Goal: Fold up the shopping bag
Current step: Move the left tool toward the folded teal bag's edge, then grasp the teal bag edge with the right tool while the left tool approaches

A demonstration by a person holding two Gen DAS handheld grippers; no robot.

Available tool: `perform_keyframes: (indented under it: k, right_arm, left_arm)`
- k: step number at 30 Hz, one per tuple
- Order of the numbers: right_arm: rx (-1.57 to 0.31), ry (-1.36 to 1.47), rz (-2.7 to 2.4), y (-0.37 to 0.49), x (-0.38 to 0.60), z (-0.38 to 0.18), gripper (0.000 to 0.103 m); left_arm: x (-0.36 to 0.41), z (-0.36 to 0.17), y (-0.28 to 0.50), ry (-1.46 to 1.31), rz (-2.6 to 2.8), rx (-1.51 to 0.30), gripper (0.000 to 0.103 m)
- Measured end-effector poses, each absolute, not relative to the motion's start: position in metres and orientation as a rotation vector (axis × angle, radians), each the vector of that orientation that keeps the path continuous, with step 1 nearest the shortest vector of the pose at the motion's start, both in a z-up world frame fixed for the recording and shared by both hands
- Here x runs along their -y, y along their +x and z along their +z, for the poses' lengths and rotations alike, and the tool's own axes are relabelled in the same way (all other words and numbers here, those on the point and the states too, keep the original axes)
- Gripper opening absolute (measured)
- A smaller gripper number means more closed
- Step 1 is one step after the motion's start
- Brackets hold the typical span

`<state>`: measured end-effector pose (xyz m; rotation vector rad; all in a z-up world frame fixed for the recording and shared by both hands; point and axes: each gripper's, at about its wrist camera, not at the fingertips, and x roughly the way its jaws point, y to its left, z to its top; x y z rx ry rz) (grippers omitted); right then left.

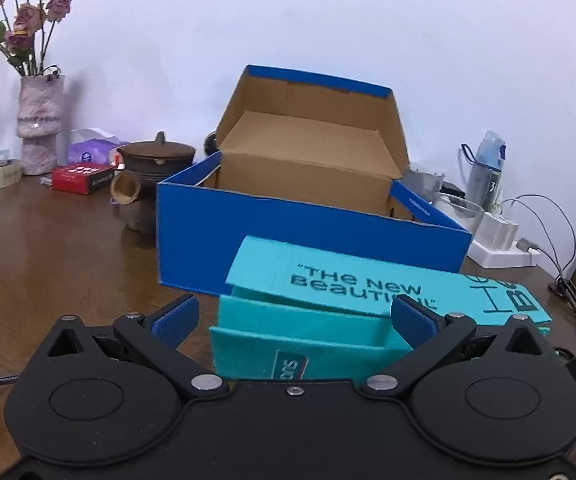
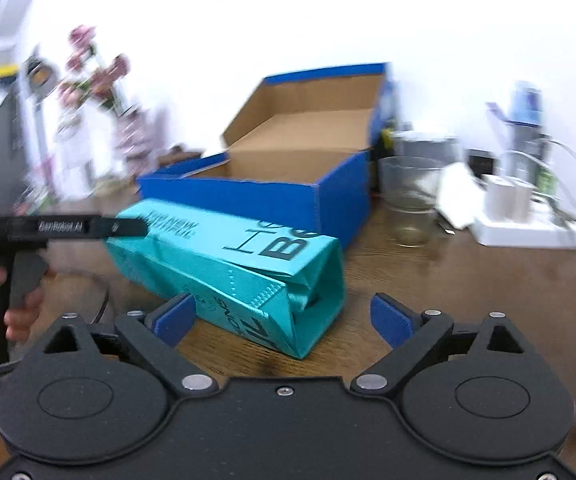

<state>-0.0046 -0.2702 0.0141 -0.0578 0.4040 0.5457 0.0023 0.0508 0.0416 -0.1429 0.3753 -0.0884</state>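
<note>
bag (image 1: 327,292): matt turquoise paper, creased, with dark print
box (image 1: 303,240): cardboard, smooth blue outside, raw brown inside
table (image 1: 60,248): brown wood, polished, with a soft sheen
left gripper (image 1: 293,314): matt black plastic, metal rivets, blue ribbed pads
glass (image 2: 409,200): clear and glossy
vase (image 1: 40,120): rough, mottled pink

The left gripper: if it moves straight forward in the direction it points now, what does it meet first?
Most likely the folded teal paper shopping bag, which lies between the open fingers of the left gripper. Behind it stands the open blue cardboard shoebox. Depth is unclear.
</note>
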Motion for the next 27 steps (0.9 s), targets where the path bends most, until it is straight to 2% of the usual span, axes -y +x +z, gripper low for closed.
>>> perform_keyframes:
  k: [4,9,10,11,13,15,20,27]
  right_arm:
    - [-0.476,-0.121,0.632,0.031,0.260,0.003,0.094]
    - [-0.619,-0.024,0.737,0.059,0.259,-0.015,0.082]
    - [-0.623,-0.005,0.768,0.058,0.259,-0.016,0.068]
    - [-0.618,-0.002,0.786,0.056,0.259,-0.016,0.043]
    - [-0.609,-0.019,0.814,0.050,0.256,-0.016,0.029]
    - [-0.605,-0.050,0.843,0.042,0.254,-0.013,0.021]
    - [-0.548,-0.209,0.984,-0.016,0.254,-0.002,0.008]
    - [-0.554,-0.373,1.207,-0.090,0.276,-0.008,0.006]
  left_arm:
    - [-0.051,0.036,0.012,-0.123,-0.125,-0.400,0.103]
    - [-0.055,0.026,0.018,-0.127,-0.137,-0.461,0.103]
    - [-0.054,0.025,0.017,-0.128,-0.141,-0.462,0.103]
    - [-0.054,0.025,0.015,-0.127,-0.146,-0.461,0.103]
    - [-0.053,0.025,0.012,-0.125,-0.146,-0.459,0.103]
    - [-0.053,0.027,0.009,-0.130,-0.131,-0.463,0.103]
    - [-0.053,0.042,-0.025,-0.139,-0.145,-0.468,0.103]
    - [-0.018,0.065,-0.081,-0.024,-0.292,-0.451,0.103]
